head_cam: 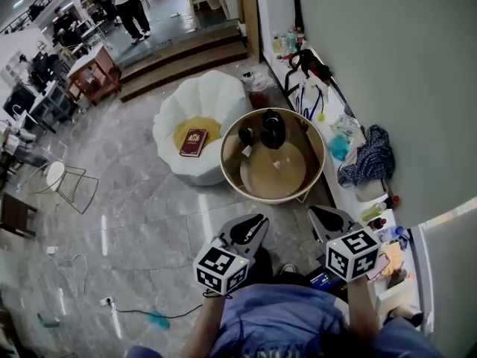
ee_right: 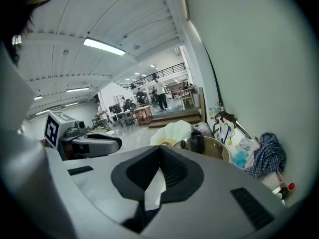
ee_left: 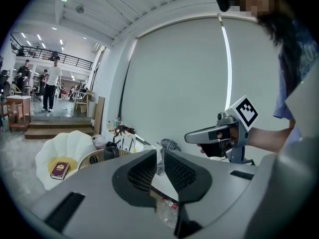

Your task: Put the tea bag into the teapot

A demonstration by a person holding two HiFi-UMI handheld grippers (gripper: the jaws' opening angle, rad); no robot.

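Both grippers hang low, close to the person's body, well short of the table. Left gripper (ee_left: 160,156) has its jaws a narrow slit apart, with nothing between them. Right gripper (ee_right: 160,151) is clenched, tips together, holding nothing.

Teapot (head_cam: 273,129) is dark and rounded, upright at the far rim of the round table (head_cam: 316,171). A small dark cup (head_cam: 246,135) stands just beside it on the left. Near the table's middle lies a small pale speck with a greenish tint, apparently the tea bag (head_cam: 277,164); it is too small to make out further. It lies apart from the teapot, on the near side. Another white scrap (head_cam: 246,151) lies by the cup.

The table has a raised tan rim all round. A white petal-shaped chair (head_cam: 223,95) stands just beside its left rim, and a cluttered ledge (head_cam: 350,192) runs along the wall near its right rim, with a plaid cloth (head_cam: 369,159) on it. Marble floor (head_cam: 149,215) lies between the grippers and the near rim.

Each gripper carries a cube with black-and-white square markers. A red book (head_cam: 194,142) on the chair's yellow cushion shows a gold emblem; no writing on it can be read.
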